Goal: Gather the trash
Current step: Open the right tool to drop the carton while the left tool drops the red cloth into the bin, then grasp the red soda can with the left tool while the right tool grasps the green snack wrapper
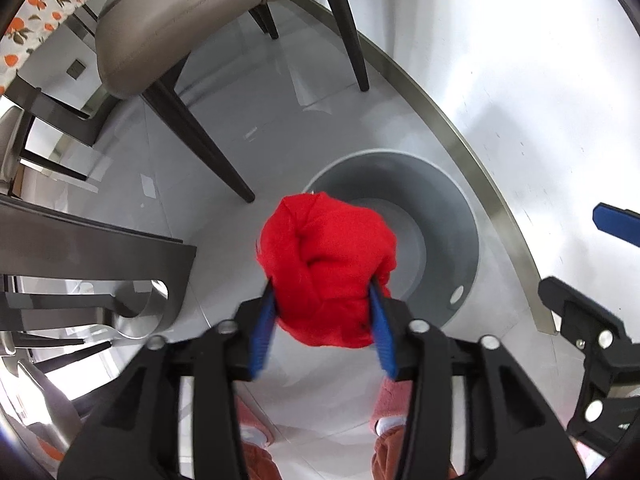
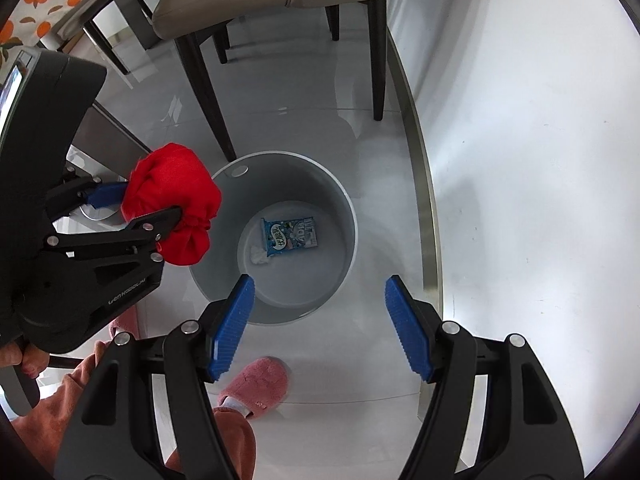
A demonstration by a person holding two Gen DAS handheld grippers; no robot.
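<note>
Grey floor tiles lay below, the bin (image 2: 276,240) beside the table edge. My left gripper (image 1: 324,316) clamped the red bundle (image 1: 328,272) over the bin's near rim — I judged it needed nudging toward centre before release, while my right gripper (image 2: 320,328) hung wide and empty.

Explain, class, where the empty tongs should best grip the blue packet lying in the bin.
Probably from straight above: the blue packet lies flat on the grey bin's floor, walled all round. Right tongs should pinch across its narrower width, away from the tissue.
</note>
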